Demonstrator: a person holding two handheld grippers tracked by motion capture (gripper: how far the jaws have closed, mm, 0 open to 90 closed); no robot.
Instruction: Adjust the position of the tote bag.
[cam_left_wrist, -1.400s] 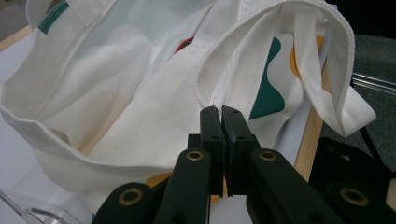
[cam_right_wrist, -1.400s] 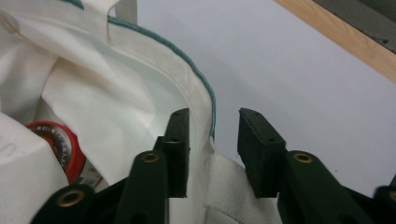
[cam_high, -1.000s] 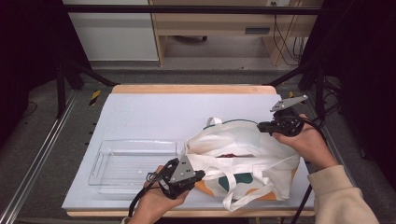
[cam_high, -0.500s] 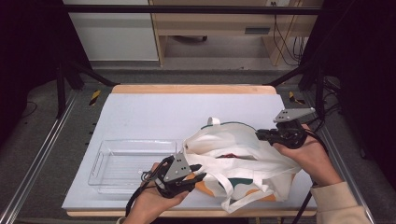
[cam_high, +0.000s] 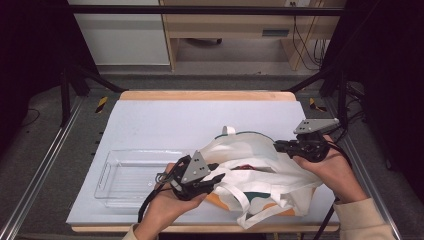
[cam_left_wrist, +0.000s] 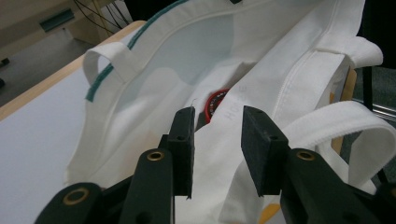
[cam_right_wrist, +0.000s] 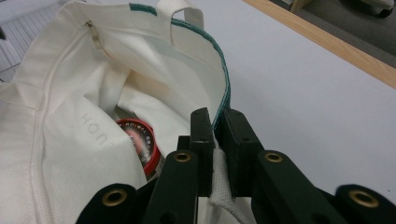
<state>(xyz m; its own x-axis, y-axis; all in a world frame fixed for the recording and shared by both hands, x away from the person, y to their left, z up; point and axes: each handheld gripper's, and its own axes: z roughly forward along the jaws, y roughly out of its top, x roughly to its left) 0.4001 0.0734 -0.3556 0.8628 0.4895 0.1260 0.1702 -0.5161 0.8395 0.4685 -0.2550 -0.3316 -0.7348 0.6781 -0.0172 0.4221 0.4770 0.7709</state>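
Bench (cam_high: 165, 120) carries a clear tray (cam_high: 131, 176) at near left and a white tote bag (cam_high: 260, 180) at near right, a red-rimmed item (cam_right_wrist: 140, 140) unremoved inside. Right tongs (cam_right_wrist: 215, 135) pinch the bag's green-trimmed rim, holding its mouth open. Left tongs (cam_left_wrist: 217, 144), level at the opening, have just been spreading, pads off the cloth between them.

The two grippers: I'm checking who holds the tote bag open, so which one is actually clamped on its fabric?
The right gripper: its jaws pinch the tote bag at its green-trimmed rim. The left gripper has just been opening, jaws apart over the cloth, gripping nothing.
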